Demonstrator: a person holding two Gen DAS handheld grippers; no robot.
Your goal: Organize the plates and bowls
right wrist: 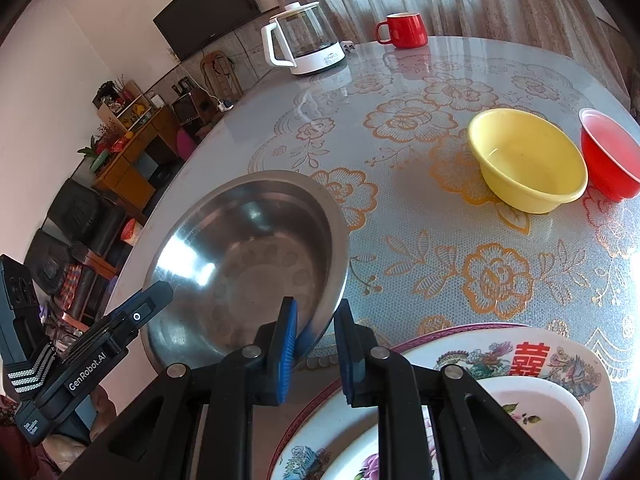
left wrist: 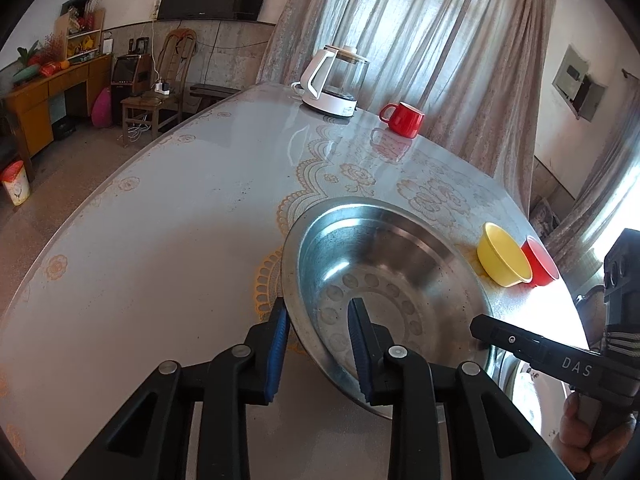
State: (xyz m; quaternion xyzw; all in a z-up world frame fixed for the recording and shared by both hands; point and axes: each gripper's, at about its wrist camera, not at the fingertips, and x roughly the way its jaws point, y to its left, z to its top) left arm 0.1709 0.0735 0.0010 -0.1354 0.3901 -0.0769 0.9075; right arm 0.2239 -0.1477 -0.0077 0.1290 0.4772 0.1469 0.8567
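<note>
A wide steel bowl (left wrist: pixel 380 280) is held tilted above the table, also in the right wrist view (right wrist: pixel 248 256). My left gripper (left wrist: pixel 318 320) straddles its near-left rim, jaws part open with a gap around the rim. My right gripper (right wrist: pixel 316 328) straddles the opposite rim, one blue pad on the inside, a gap on the outside. A yellow bowl (right wrist: pixel 528 160) and a red bowl (right wrist: pixel 608 152) stand on the table to the right. A large decorated plate (right wrist: pixel 552 360) with a smaller white dish (right wrist: pixel 552 412) on it lies under my right gripper.
A white and glass kettle (left wrist: pixel 336 80) and a red mug (left wrist: pixel 404 118) stand at the far edge of the round table (left wrist: pixel 160 240) with its flowered cover. Curtains hang behind. Chairs, a cabinet and a TV are off to the left.
</note>
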